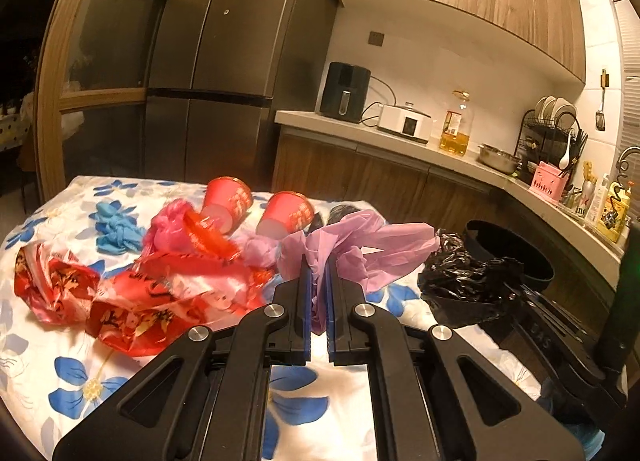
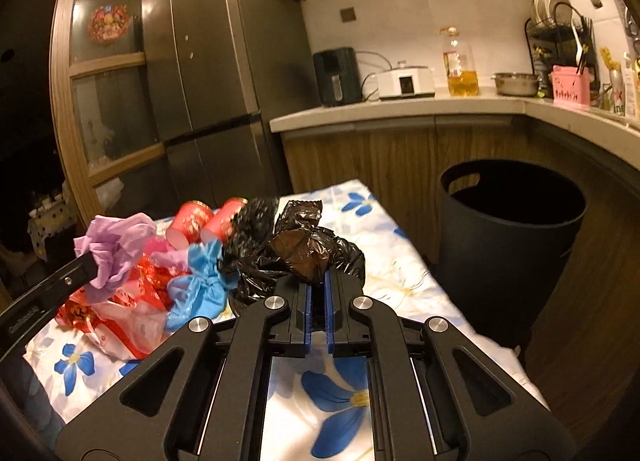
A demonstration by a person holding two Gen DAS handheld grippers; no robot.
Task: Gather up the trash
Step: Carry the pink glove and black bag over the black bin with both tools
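Observation:
My left gripper (image 1: 319,265) is shut on a crumpled lilac plastic bag (image 1: 360,249) and holds it above the flowered tablecloth (image 1: 296,397). The same lilac bag (image 2: 114,249) shows at the left of the right wrist view, pinched by the left gripper (image 2: 90,271). My right gripper (image 2: 318,281) is shut on a crumpled black plastic bag (image 2: 308,251), lifted off the cloth; this black bag (image 1: 464,277) appears at the right of the left wrist view. On the table lie two red paper cups (image 1: 288,213), red printed bags (image 1: 132,301), a pink bag (image 1: 172,229) and a blue bag (image 1: 114,229).
A black trash bin (image 2: 516,237) stands on the floor to the right of the table, its mouth open. Behind are a dark fridge (image 2: 216,73), a wooden door (image 2: 104,101) and a counter (image 2: 400,107) with an air fryer, cooker, oil bottle and dish rack.

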